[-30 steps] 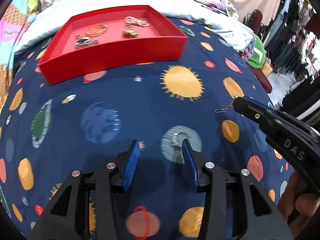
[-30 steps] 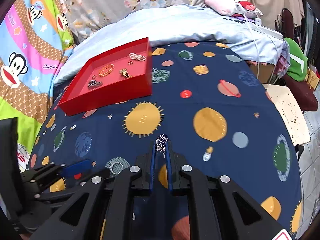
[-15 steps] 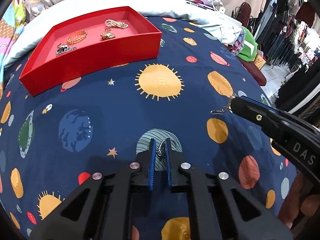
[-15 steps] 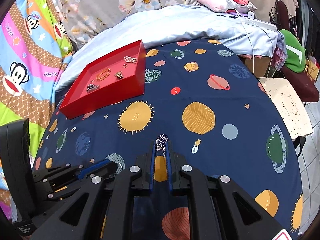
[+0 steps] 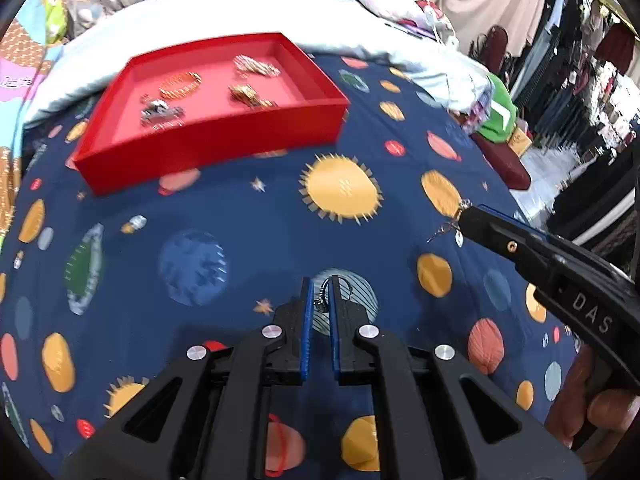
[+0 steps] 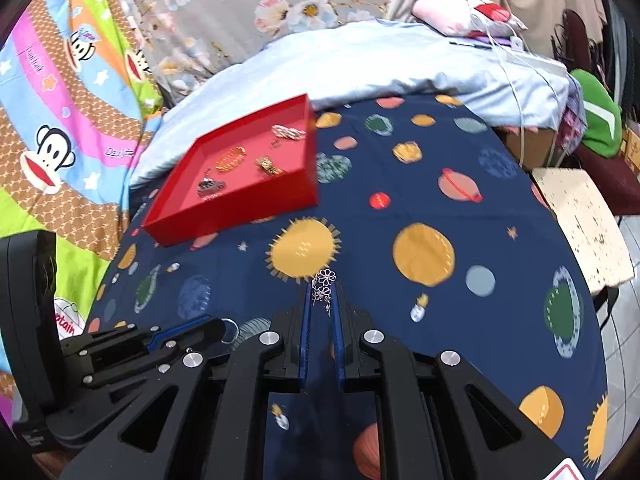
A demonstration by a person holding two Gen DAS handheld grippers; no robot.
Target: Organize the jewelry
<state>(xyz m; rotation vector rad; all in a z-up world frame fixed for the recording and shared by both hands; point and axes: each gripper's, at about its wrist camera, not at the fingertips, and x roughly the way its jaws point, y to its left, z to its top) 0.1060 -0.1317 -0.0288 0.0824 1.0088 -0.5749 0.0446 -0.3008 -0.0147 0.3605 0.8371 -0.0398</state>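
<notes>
My left gripper (image 5: 320, 292) is shut on a small silver ring (image 5: 321, 300) and holds it above the planet-print bedspread (image 5: 240, 216). The ring also shows at that gripper's tip in the right wrist view (image 6: 229, 330). My right gripper (image 6: 322, 292) is shut on a silver flower earring (image 6: 323, 284), which also shows in the left wrist view (image 5: 448, 228). A red tray (image 5: 216, 148) lies further back on the bed and also shows in the right wrist view (image 6: 236, 208). It holds a gold bangle (image 5: 180, 84), a gold piece (image 5: 248, 94), a pale chain (image 5: 256, 66) and a silver piece (image 5: 160, 112).
A light blue quilt (image 6: 360, 64) and a pink pillow (image 6: 468, 16) lie behind the tray. A cartoon monkey sheet (image 6: 60, 120) lies at the left. A green item (image 6: 596, 120) and a speckled board (image 6: 580, 220) are off the right side of the bed.
My left gripper closed on the silver ring that lay on the bedspread and lifted it. Both grippers have drawn closer to the red tray. The right gripper keeps its earring.
</notes>
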